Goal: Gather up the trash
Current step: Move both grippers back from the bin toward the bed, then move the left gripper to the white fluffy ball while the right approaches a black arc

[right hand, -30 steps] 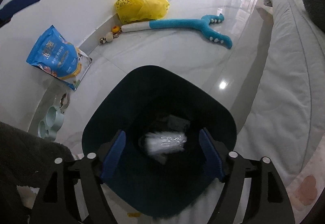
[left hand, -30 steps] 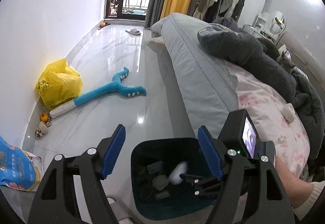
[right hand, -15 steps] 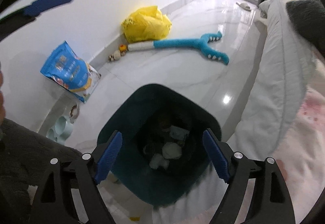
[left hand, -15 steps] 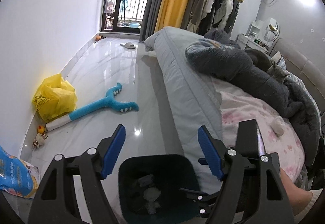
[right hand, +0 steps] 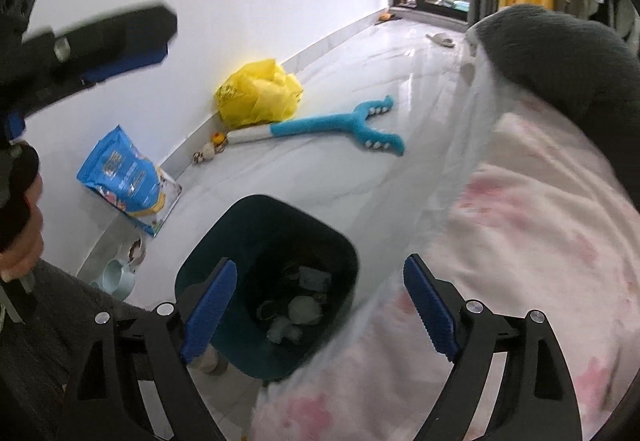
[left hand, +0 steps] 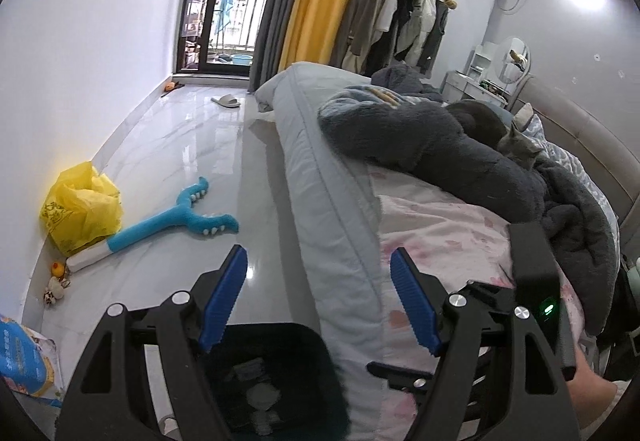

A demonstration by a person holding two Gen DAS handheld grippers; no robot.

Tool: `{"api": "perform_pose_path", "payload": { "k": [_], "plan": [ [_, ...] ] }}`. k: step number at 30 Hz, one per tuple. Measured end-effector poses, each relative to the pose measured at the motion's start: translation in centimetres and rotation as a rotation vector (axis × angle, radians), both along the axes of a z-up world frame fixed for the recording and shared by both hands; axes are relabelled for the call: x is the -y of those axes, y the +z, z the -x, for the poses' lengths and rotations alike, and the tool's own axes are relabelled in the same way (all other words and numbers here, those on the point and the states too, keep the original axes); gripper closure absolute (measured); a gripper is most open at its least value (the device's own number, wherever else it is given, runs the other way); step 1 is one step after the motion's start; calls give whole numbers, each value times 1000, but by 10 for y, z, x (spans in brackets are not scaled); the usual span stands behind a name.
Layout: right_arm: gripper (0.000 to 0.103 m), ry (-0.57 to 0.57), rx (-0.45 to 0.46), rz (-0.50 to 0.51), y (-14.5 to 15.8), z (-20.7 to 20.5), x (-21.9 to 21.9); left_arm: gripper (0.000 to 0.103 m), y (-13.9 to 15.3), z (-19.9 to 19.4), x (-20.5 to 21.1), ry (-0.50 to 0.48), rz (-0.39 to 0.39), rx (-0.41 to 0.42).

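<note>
The white wad is no longer held between the right gripper jaws; it is seen in the bin below them. Both grippers, the left gripper included, have been raised with jaws open and empty, so that drop is judged done.

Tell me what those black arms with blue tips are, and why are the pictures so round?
They are two grabbing tools, each held in a person's hand. A small bulging-lens camera rides on each, so the pictures look round. One picture looks out from the left gripper, the other from the right gripper. Both are open and hold nothing. Below them stands a dark bin with trash inside, next to a bed where a grey cat lies. On the floor lie a yellow bag, a blue toy and a blue packet.
</note>
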State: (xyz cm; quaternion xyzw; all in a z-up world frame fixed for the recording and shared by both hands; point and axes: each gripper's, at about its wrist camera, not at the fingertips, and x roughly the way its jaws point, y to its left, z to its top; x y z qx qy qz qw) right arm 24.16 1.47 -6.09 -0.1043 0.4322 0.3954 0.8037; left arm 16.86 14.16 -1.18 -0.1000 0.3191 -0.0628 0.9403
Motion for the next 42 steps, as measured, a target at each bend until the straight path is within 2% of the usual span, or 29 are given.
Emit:
{"api": "perform_pose_path", "payload": {
  "k": [12, 22, 30, 36, 42],
  "plan": [
    [15, -117, 90, -41, 29, -17, 83, 26, -2, -23, 59, -66, -10, -2],
    [15, -206, 127, -66, 41, -34, 147, 26, -8, -43, 107, -128, -21, -16],
    [13, -178, 217, -9, 44, -38, 195, 25, -18, -59, 151, -184, -19, -41],
    [13, -189, 221, -14, 39, -43, 242, 24, -27, -68, 187, -243, -19, -62],
    [13, -180, 221, 8, 29, -40, 273, 23, -36, -78, 216, -296, 21, -85]
  ]
}}
